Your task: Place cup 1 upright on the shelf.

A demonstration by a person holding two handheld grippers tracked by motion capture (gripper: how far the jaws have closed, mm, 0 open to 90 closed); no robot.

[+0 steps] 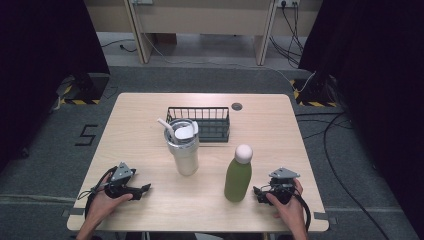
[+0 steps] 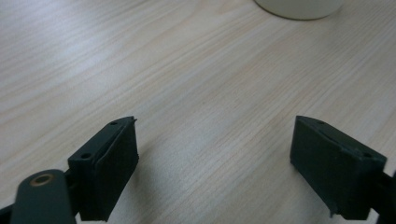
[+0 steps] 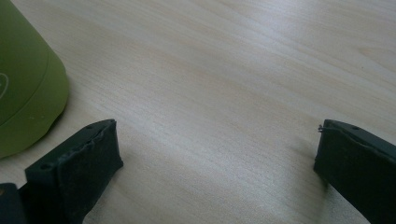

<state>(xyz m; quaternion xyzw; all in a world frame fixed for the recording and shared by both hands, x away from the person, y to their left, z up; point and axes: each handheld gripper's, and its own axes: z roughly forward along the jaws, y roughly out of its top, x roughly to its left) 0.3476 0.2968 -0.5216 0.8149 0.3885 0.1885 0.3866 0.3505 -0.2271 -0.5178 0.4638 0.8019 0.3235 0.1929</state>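
Lower edge of the high view: the left gripper (image 1: 145, 189) rests at lower left and the right gripper (image 1: 258, 192) at lower right, each held in one hand low over the table (image 1: 150, 115). In the left gripper view the jaws stand spread with bare wood between them; in the right gripper view the jaws are likewise spread wide and pinch nothing.

Just left of the right gripper, at lower centre-right, stands the green bottle (image 1: 237, 179), upright with a pale round cap; its green wall fills the left edge of the right gripper view (image 3: 25, 79), beside the jaws and apart from them. Toward the centre stands the steel tumbler (image 1: 183, 150), with lid and white straw; its base shows at the top edge of the left gripper view (image 2: 299, 7). Behind it, above centre, lies the black wire basket (image 1: 220, 122).

Step, as judged: the start, with nothing yet grasped. The next move likely calls for swinging the right gripper leftward to bracket the bottle's body, then closing squarely so that it does not tip.

Count: two grippers, one bottle, one tumbler, one basket.
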